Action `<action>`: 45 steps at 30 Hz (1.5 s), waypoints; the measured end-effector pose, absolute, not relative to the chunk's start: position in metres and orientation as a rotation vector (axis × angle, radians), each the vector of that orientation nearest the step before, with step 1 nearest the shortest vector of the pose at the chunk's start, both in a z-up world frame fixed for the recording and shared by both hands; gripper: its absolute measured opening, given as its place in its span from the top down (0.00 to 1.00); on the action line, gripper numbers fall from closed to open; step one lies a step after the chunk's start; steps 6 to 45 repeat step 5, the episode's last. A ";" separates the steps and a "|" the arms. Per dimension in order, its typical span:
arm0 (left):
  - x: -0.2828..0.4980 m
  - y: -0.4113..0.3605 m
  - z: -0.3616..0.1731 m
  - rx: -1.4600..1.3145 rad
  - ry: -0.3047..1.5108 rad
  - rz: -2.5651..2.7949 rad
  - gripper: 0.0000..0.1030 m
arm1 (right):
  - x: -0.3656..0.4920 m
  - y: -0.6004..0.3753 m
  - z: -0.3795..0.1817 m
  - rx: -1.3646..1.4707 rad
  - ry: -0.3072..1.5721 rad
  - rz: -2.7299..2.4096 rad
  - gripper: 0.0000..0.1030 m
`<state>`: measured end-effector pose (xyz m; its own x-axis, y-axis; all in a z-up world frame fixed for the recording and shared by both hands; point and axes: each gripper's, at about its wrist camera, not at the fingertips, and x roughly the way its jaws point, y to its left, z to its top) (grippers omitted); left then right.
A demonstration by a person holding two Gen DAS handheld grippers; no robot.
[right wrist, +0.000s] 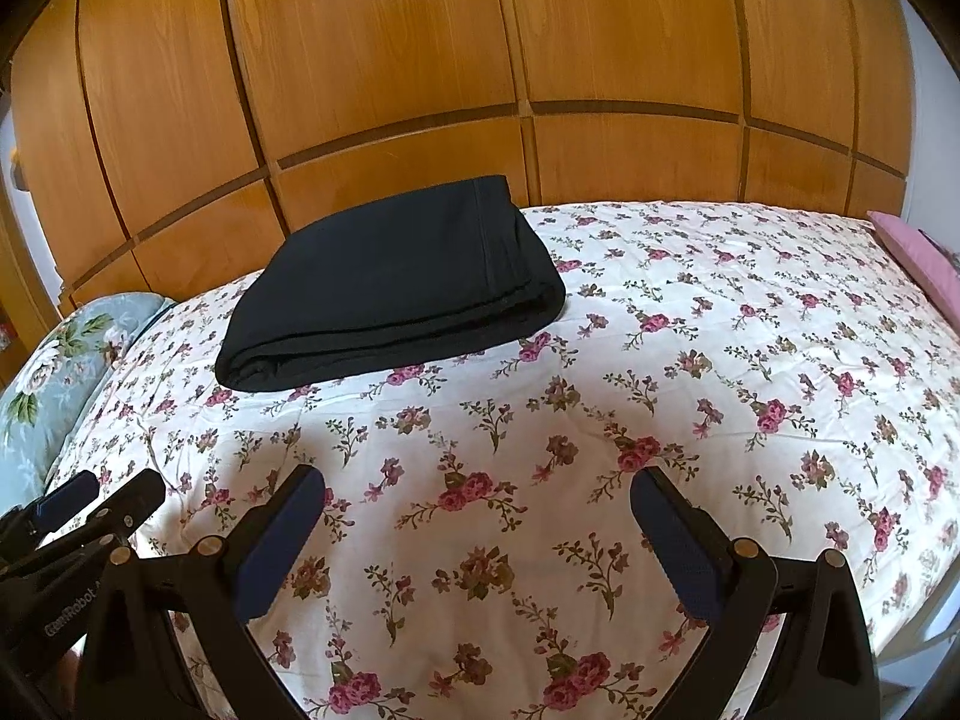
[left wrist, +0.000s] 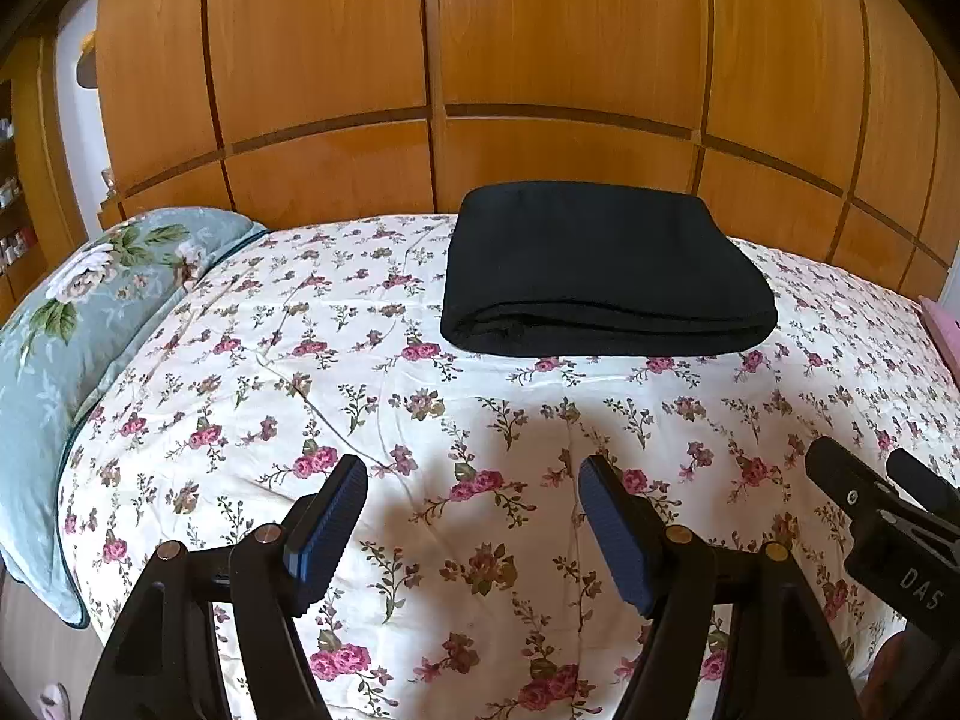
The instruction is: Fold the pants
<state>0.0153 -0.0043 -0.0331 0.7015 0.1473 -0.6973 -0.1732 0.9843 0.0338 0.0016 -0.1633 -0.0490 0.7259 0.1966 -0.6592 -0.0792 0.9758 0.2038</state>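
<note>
Black pants [left wrist: 600, 270] lie folded in a flat rectangular stack on the floral bedspread [left wrist: 420, 396], toward the far side of the bed; they also show in the right wrist view [right wrist: 390, 288]. My left gripper [left wrist: 474, 480] is open and empty, held over the bedspread well short of the pants. My right gripper [right wrist: 477, 495] is open and empty, also near the bed's front, to the right of the left one. The right gripper shows at the right edge of the left wrist view [left wrist: 882, 480], and the left gripper at the left edge of the right wrist view [right wrist: 114, 495].
A wooden panelled wardrobe [left wrist: 540, 60] stands behind the bed. A pale green floral pillow [left wrist: 72, 312] lies at the left end. A pink cushion [right wrist: 918, 252] lies at the right end. The bed's front edge is just below the grippers.
</note>
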 end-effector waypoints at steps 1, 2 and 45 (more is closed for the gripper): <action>0.016 -0.004 -0.034 -0.035 0.779 0.179 0.28 | 0.002 -0.164 -0.049 0.168 0.745 0.153 0.01; 0.016 -0.003 -0.035 -0.038 0.786 0.178 0.28 | 0.002 -0.164 -0.050 0.168 0.747 0.154 0.01; 0.018 -0.002 -0.039 -0.046 0.805 0.177 0.28 | 0.003 -0.163 -0.051 0.168 0.749 0.152 0.01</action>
